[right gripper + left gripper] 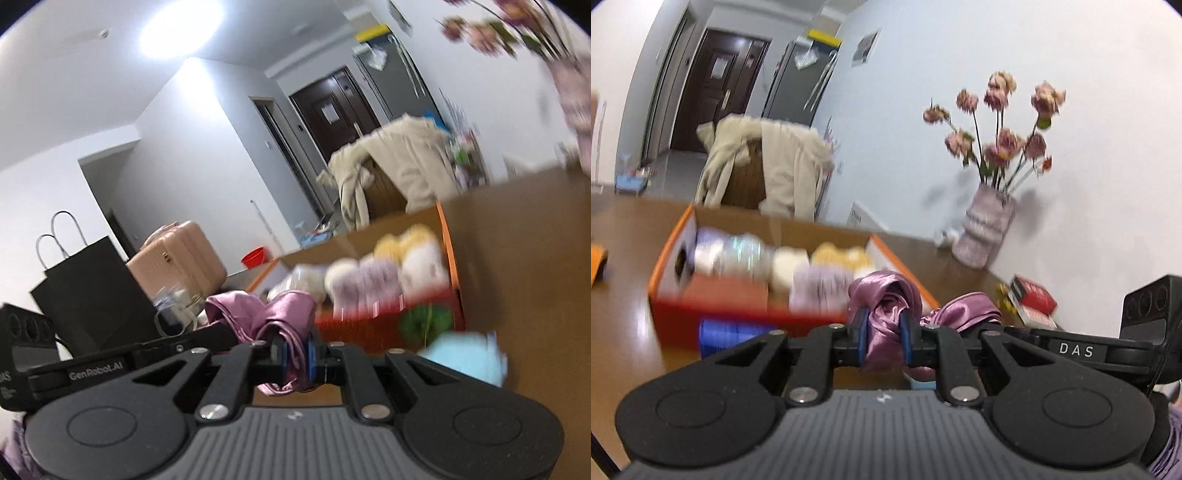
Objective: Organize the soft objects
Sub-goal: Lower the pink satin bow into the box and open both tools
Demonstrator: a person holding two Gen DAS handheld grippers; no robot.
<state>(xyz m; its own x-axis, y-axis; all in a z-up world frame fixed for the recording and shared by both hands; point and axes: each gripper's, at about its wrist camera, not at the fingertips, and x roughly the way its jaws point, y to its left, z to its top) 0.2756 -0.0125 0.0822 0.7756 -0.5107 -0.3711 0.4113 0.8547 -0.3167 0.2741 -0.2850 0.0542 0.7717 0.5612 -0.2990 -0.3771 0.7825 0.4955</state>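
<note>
Desk (624, 236) of brown wood carries an orange box (665, 266) filled with soft toys (783, 264); nearer the cameras, a purple satin cloth (886, 317) hangs above it, bunched and clenched at one end by the left tongs (884, 334), at the other by the right tongs (295, 356)

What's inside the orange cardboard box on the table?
Orange cardboard box: packed with soft rolled items, white, yellow, lilac, blurred. Its floor and lower layers are covered; pink satin cloth hides the near corner.
</note>
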